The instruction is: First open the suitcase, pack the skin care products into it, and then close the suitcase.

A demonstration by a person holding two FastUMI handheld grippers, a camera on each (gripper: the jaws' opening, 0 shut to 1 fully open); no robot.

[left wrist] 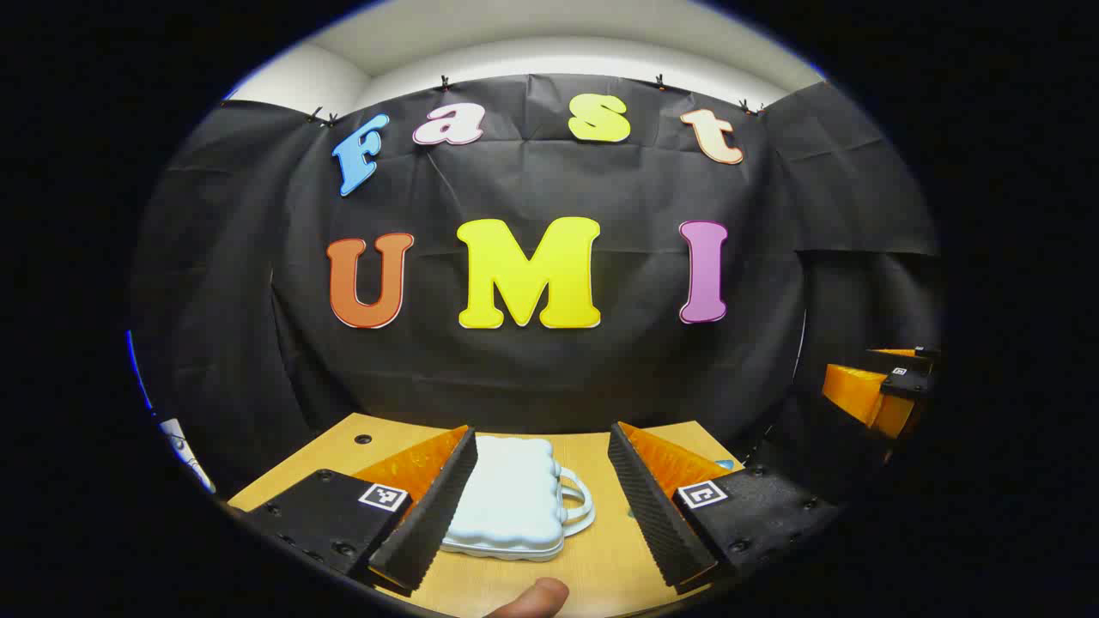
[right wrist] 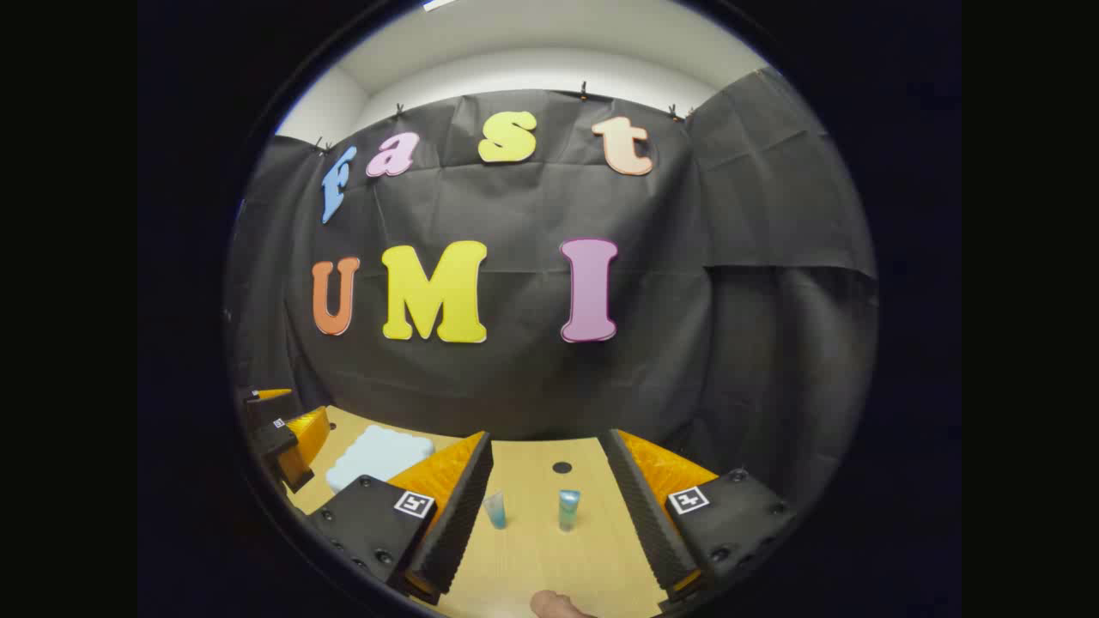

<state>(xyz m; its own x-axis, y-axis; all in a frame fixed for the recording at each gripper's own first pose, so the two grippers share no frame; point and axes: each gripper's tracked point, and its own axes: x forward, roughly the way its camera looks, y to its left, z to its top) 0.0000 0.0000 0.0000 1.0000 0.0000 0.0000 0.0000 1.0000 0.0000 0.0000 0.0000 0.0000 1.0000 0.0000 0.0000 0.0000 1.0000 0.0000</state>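
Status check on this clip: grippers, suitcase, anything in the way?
Left gripper open, right gripper open, both empty. Suitcase closed, flat on table. Two tubes standing, unpacked. Nothing in the way.

This is a staged recording booth, not a lived-in room. Black cloth [left wrist: 549, 369] clipped along its top edge hangs as the far and side walls, plain white wall [left wrist: 549, 43] shows above it, and a bare wooden surface [right wrist: 549, 549] stands in front.

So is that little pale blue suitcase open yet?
Shut. The suitcase lies flat on the table, its lid down on its base with the handle out to the side; nothing touches it.
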